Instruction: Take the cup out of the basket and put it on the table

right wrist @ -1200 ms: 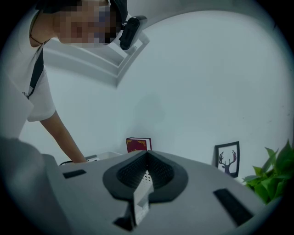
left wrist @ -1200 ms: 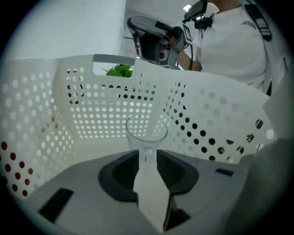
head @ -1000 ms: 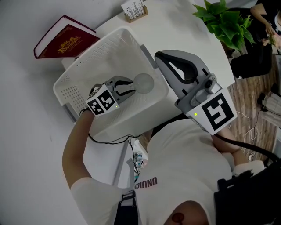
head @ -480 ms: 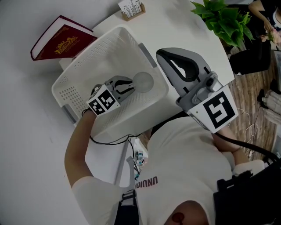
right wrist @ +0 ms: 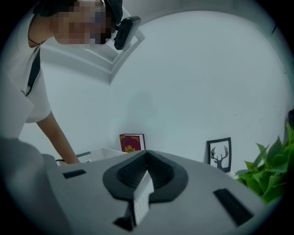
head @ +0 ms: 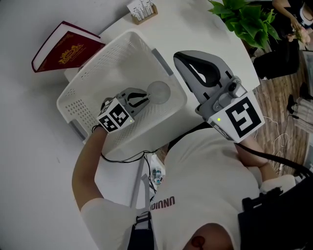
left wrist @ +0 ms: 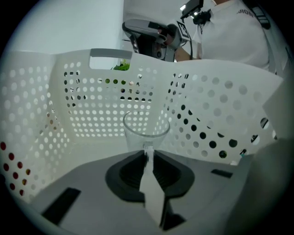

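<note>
A clear cup (left wrist: 146, 129) stands upright inside the white perforated basket (left wrist: 87, 108). In the head view the cup (head: 160, 91) is near the basket's right wall (head: 180, 97). My left gripper (left wrist: 148, 150) reaches down into the basket. Its jaws have just been closing, and the cup's near rim is now pinched between the tips. From above, the left gripper (head: 142, 98) touches the cup's left side. My right gripper (head: 180, 57) hovers over the table to the right of the basket, shut and empty, and its tips (right wrist: 147, 154) meet with nothing between them.
A dark red book (head: 66, 46) lies at the far left behind the basket. A small card holder (head: 142, 10) stands at the table's back edge. A green plant (head: 244, 20) is at the far right. A framed deer picture (right wrist: 219, 154) leans on the wall.
The left jaws have narrowed from wide apart to pinching the cup's rim. Neither gripper has shifted much, and the cup stays in the same spot.
</note>
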A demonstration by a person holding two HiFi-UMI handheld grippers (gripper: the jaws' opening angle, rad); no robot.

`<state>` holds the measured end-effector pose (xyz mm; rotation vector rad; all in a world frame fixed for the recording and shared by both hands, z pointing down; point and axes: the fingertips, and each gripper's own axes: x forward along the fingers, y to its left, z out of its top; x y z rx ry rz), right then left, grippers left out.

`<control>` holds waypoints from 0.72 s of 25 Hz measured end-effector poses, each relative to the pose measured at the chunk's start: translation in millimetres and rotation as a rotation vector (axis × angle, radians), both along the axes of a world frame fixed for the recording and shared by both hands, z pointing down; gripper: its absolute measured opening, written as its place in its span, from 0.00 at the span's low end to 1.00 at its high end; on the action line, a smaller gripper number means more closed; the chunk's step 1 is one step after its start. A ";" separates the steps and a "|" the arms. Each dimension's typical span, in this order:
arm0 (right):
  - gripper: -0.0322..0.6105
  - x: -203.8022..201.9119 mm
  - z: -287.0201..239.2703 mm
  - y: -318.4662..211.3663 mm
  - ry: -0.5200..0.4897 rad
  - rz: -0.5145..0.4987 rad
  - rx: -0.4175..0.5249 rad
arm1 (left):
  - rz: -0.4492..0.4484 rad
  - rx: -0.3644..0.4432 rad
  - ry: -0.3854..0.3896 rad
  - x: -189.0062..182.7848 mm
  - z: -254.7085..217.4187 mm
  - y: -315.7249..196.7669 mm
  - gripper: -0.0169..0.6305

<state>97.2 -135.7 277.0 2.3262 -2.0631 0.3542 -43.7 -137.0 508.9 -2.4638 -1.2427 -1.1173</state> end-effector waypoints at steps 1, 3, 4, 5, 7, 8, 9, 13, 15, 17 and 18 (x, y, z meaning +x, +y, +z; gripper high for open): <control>0.08 0.1 0.1 0.3 0.002 0.002 -0.001 | -0.006 -0.005 -0.001 0.9 -0.6 -0.4 0.10; 0.08 0.2 0.7 0.0 0.000 0.005 -0.001 | -0.011 -0.010 -0.002 1.7 -2.7 -0.9 0.10; 0.08 0.4 0.9 -0.4 -0.002 0.006 0.000 | -0.011 -0.010 0.000 2.1 -4.3 -1.0 0.10; 0.08 0.6 0.8 -0.9 -0.002 0.006 0.000 | -0.012 -0.007 0.005 2.7 -6.1 -1.0 0.09; 0.08 1.1 0.5 -1.6 -0.001 0.005 0.001 | -0.012 0.004 0.018 3.4 -8.7 -0.4 0.09; 0.08 1.2 0.6 -1.8 0.000 0.004 -0.001 | -0.010 0.010 0.023 3.2 -9.2 0.2 0.09; 0.08 1.3 1.0 -2.1 0.001 0.003 -0.002 | -0.010 0.013 0.025 2.9 -9.5 0.5 0.09; 0.08 0.0 1.7 -5.1 0.004 -0.005 -0.006 | -0.017 0.006 0.020 1.4 -10.8 -0.4 0.09; 0.08 -1.1 1.5 -7.0 0.006 -0.009 -0.005 | -0.018 0.004 0.019 0.2 -11.3 -0.8 0.09; 0.08 -1.6 1.3 -8.3 0.004 -0.012 -0.003 | -0.016 0.009 0.021 -1.0 -11.9 -1.3 0.09; 0.08 -1.6 1.3 -8.7 0.004 -0.013 -0.003 | -0.012 0.016 0.024 -1.3 -12.2 -1.5 0.09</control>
